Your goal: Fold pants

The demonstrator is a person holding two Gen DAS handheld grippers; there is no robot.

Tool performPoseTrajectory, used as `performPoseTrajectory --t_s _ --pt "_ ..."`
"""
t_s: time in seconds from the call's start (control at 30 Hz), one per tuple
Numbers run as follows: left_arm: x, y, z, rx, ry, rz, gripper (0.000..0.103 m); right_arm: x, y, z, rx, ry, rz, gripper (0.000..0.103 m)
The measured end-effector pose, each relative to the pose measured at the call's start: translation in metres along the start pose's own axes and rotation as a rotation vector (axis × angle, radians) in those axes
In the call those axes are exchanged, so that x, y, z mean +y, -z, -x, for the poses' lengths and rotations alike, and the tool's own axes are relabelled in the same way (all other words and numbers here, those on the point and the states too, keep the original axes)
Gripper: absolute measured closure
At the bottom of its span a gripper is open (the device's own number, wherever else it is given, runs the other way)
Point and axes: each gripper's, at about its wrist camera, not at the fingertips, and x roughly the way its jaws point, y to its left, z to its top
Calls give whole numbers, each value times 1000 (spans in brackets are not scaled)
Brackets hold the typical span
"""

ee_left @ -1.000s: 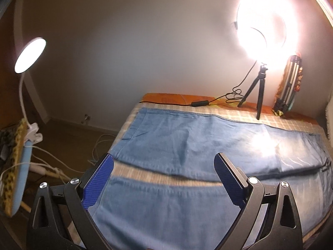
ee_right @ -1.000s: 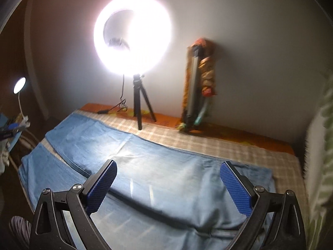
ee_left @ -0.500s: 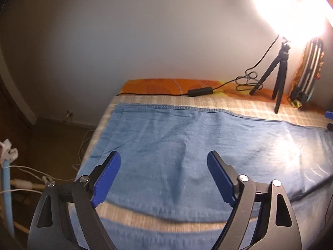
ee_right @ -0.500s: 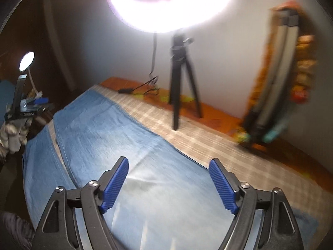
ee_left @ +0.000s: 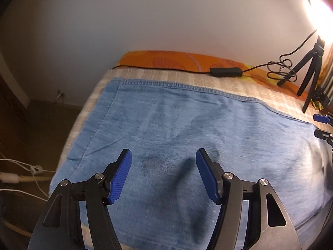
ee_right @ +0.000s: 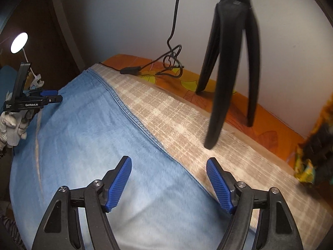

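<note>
Blue denim pants (ee_left: pixel 187 137) lie flat on a checked cloth over the bed; they also show in the right wrist view (ee_right: pixel 87 137). My left gripper (ee_left: pixel 163 162) is open and empty, low over the far leg near its hem end. My right gripper (ee_right: pixel 168 170) is open and empty, low over the far seam (ee_right: pixel 133 116) of the pants. The left gripper also shows in the right wrist view (ee_right: pixel 52 95), held by a gloved hand. The right gripper's tips show at the right edge of the left wrist view (ee_left: pixel 322 125).
A black tripod (ee_right: pixel 231 62) stands close ahead of my right gripper on the checked cloth (ee_right: pixel 187 129). A black cable with an inline switch (ee_left: pixel 225 71) lies on the orange sheet (ee_left: pixel 177 60) by the wall. White cables (ee_left: pixel 18 177) lie on the floor left.
Both grippers have moved forward and down toward the far leg of the pants. The ring light has left both views. Both stay open.
</note>
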Motion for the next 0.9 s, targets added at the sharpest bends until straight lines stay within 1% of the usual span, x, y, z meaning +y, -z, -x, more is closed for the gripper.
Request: performPoseTrajectory --t_s 0.13,0.2,0.23,0.27,0.3,0.33,0.37,0.4,0.43,0.47,0.5,0.53,0.67,0.8,0.9 --pt "5 1 -13 9 12 17 40 0 3 -15 48 13 21 22" --pt "7 2 -18 11 13 26 40 6 5 -13 42 25 56 20" --pt "8 2 -21 14 13 30 40 9 6 -12 38 25 62 22" --pt "9 2 -23 16 16 35 40 11 7 -10 33 27 65 27" --pt "10 1 -24 14 18 37 39 13 7 -8 27 27 66 38" --pt "10 0 -25 14 18 38 40 15 7 -5 23 27 67 46" --pt "11 -1 -25 17 17 41 39 17 7 -3 26 26 66 66" --pt "12 -3 -24 21 18 48 39 20 7 -3 34 26 62 78" --pt "13 -4 -24 26 20 60 39 23 7 -1 38 27 66 83" --pt "16 -7 -22 29 22 76 39 27 7 2 36 42 81 91" --pt "19 -10 -20 28 26 92 37 32 7 4 25 63 95 95" --pt "23 -15 -17 22 32 110 36 38 7 8 7 73 103 96" --pt "38 -33 -5 -10 77 187 26 59 20 58 -105 71 144 97" --pt "45 -52 -2 -19 141 281 25 87 42 87 -125 93 240 97" --pt "44 -62 -10 2 192 347 25 103 57 91 -115 87 288 98"
